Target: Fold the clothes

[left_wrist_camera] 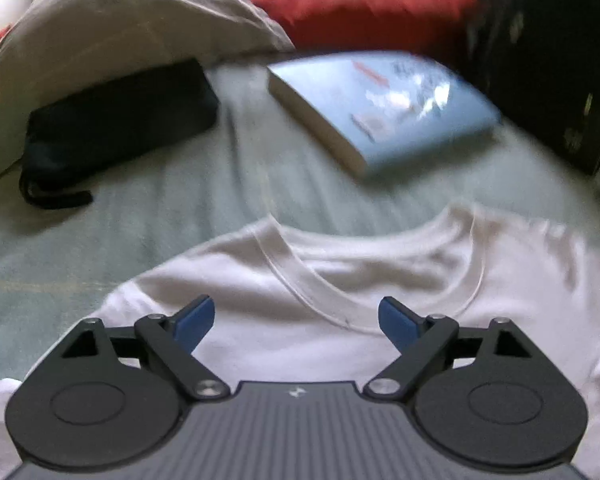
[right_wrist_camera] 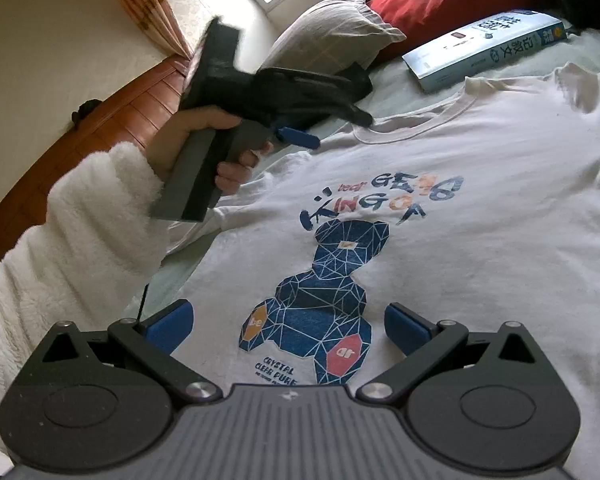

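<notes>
A white T-shirt (right_wrist_camera: 480, 184) lies spread face up on a pale green bedsheet (left_wrist_camera: 100, 240), its blue bear print (right_wrist_camera: 328, 280) and lettering showing. My left gripper (left_wrist_camera: 296, 316) is open over the shirt just below the round collar (left_wrist_camera: 364, 248), with nothing between its blue pads (left_wrist_camera: 192, 322). In the right wrist view a hand in a fluffy white sleeve (right_wrist_camera: 80, 248) holds that left gripper (right_wrist_camera: 332, 128) over the shirt's left shoulder. My right gripper (right_wrist_camera: 288, 316) stands open above the lower part of the print, with nothing in its grip.
A light blue book (left_wrist_camera: 380, 108) and a black pouch (left_wrist_camera: 116, 124) lie on the sheet beyond the collar. Behind them are a grey-white pillow (left_wrist_camera: 120, 28) and a red cushion (left_wrist_camera: 360, 4). A dark object (left_wrist_camera: 548, 60) stands at the right. Wooden floor (right_wrist_camera: 100, 128) runs along the bed's left.
</notes>
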### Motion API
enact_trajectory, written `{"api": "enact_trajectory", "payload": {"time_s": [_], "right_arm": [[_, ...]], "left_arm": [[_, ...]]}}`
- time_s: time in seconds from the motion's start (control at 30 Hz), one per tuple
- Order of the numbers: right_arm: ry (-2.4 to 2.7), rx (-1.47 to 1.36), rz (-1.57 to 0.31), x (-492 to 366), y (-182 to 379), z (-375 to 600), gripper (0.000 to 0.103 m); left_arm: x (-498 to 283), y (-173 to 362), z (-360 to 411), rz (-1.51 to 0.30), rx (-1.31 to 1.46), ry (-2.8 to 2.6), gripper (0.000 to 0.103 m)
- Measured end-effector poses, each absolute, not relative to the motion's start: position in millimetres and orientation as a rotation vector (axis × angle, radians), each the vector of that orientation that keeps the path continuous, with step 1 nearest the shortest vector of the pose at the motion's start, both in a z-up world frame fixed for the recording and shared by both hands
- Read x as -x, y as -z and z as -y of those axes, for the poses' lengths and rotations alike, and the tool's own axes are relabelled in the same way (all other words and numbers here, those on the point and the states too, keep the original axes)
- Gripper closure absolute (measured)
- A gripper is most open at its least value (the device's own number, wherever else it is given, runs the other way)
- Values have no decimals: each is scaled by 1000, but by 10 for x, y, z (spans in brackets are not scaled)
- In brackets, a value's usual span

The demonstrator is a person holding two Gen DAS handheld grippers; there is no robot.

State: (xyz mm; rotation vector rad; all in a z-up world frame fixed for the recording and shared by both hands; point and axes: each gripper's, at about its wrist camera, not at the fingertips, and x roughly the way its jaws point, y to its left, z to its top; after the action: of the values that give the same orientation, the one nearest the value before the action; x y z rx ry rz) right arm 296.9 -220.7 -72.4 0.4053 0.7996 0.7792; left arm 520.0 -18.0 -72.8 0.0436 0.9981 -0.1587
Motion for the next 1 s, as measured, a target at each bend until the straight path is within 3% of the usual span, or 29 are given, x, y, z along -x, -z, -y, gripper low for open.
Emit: {"api": "enact_trajectory", "payload": {"time_s": [0.07, 0.1, 0.17, 0.5, 0.7, 0.8, 1.0], "right_arm": [[-779, -407, -800, -2973, 728, 2209, 0], [-780, -408, -801, -2976, 732, 2212, 0], [-781, -412, -802, -2982, 737, 2217, 0], [-779, -424, -798, -2958, 732, 2242, 0], [-773, -417, -797, -2960, 730, 2228, 0], [-772, -416, -799, -2969, 734, 2223, 0], [-760, -399, -793, -2948, 694, 2218, 0]], "left_arm": [[-5338, 841, 254, -1004, -24, 117, 12], [-5416, 881, 257, -996, 0, 96, 4], [-5570, 928, 246, -977, 30, 60, 0], [-5287, 575, 285, -919, -3, 132, 2], [-5092, 776, 308, -1007, 11, 218, 2], [-5247, 923, 260, -959, -14, 154, 1], [-5253, 646, 51, -947, 62, 104, 3]]}}
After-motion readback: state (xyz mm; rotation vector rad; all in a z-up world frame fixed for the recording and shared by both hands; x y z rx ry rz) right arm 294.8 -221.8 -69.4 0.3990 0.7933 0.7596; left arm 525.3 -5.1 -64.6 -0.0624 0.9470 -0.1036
